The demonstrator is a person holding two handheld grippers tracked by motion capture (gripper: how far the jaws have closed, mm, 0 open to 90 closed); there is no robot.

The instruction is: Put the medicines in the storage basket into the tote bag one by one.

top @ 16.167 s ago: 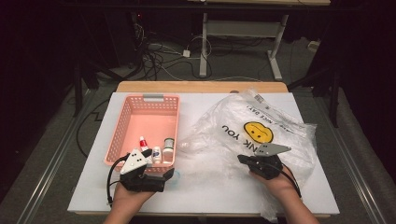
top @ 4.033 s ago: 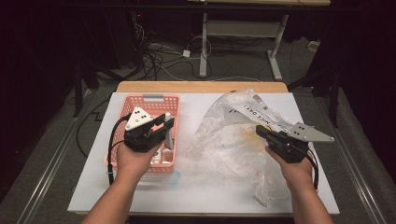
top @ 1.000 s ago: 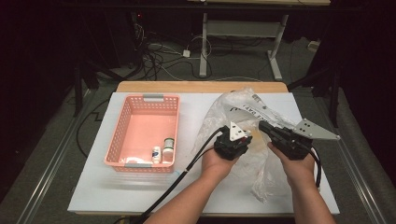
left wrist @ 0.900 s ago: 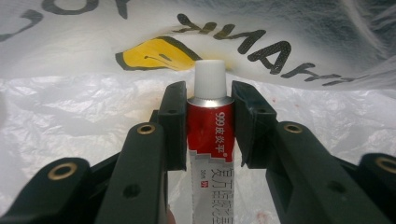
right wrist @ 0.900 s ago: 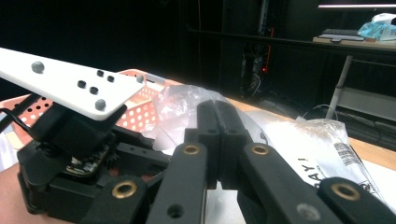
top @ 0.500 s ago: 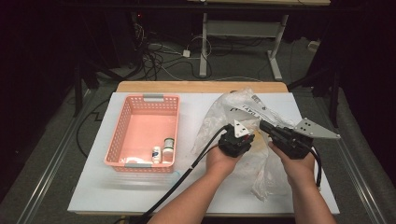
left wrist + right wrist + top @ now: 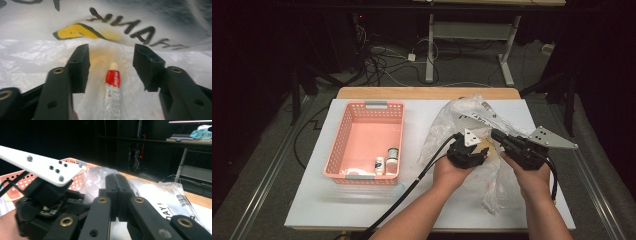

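Our left gripper's (image 7: pixel 111 62) fingers (image 7: pixel 79 67) stand spread, and between them, untouched, lies a small tube (image 7: pixel 111 96) with a red band and a pale cap, resting on the inner film of the plastic bag (image 7: pixel 37 60). Our right gripper's (image 7: pixel 119 195) fingers (image 7: pixel 111 192) are pressed together; we judge that they pinch a fold of the bag's upper film to hold the mouth up, though the film itself is hard to make out between them. In the high view the left gripper (image 7: pixel 468 151) and the right gripper (image 7: pixel 517 146) sit close together over the bag (image 7: pixel 472 112), which spreads across the right half of the bench (image 7: pixel 422 200), toward its far right corner, so the tube lies inside the bag there. We expect the tube to be light and slightly soft, likely to roll or slide on the slippery film, so we would close across its body just below the red band, not on the cap. The bag is thin, limp and crinkly, and it will sag unless held. Toward the bench's left edge stands a pink basket (image 7: pixel 362 120) holding two small bottles (image 7: pixel 386 161) against its near wall.
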